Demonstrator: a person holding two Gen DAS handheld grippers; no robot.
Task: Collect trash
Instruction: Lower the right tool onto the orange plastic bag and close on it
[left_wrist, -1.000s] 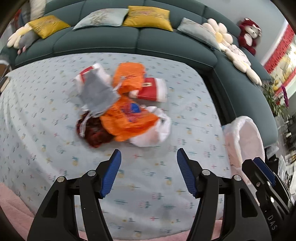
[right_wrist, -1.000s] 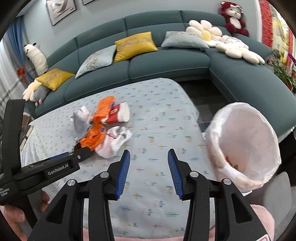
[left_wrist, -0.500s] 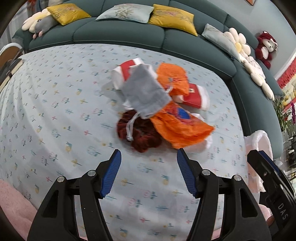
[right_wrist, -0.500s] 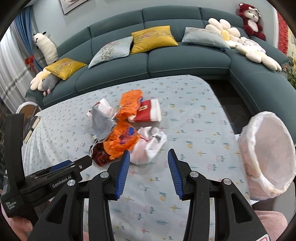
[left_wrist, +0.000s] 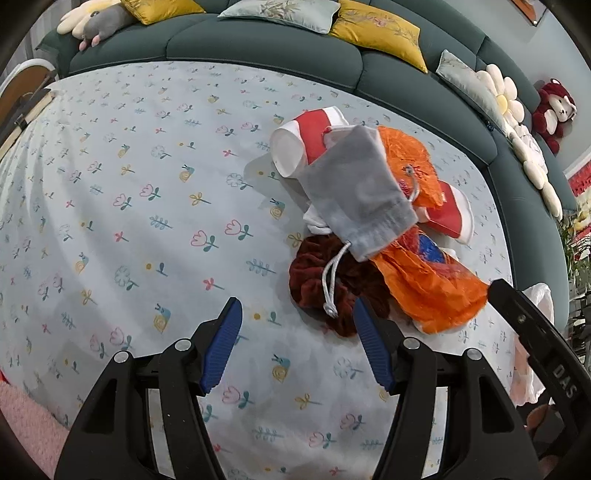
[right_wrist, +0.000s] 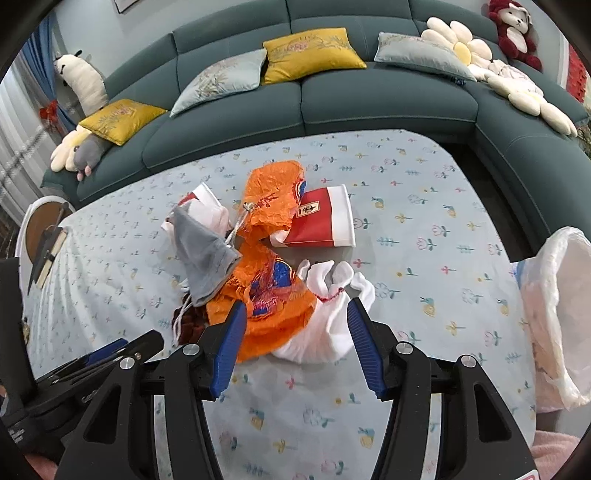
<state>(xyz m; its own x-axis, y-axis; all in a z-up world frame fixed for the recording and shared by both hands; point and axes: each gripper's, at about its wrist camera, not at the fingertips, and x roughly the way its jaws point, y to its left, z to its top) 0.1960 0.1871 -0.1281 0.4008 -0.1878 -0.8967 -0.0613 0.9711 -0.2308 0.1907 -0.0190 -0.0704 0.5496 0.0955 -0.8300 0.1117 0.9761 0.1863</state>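
Observation:
A trash pile lies on the flowered tablecloth (left_wrist: 147, 206): a grey drawstring pouch (left_wrist: 354, 192), a dark red pouch (left_wrist: 314, 284), crumpled orange bags (left_wrist: 432, 284) and two red-and-white paper cups (left_wrist: 306, 140). My left gripper (left_wrist: 297, 343) hangs open just short of the dark red pouch, whose white cord lies between the tips. My right gripper (right_wrist: 295, 332) is over the pile's near edge. Its jaws are opening. An orange bag (right_wrist: 273, 299) and a white pouch (right_wrist: 325, 325) lie in the gap below the pads, and neither pad touches them. A red cup (right_wrist: 321, 221) and the grey pouch (right_wrist: 207, 254) lie beyond.
A white-lined bin (right_wrist: 557, 314) stands off the table's right edge. A teal sofa (right_wrist: 369, 103) with cushions and plush toys wraps the far and right sides. The left gripper's body (right_wrist: 92, 362) shows at the lower left of the right wrist view.
Both grippers have come down and closer to the pile, which now looks larger. The right jaws have widened. In the left wrist view the pile has shifted to the right.

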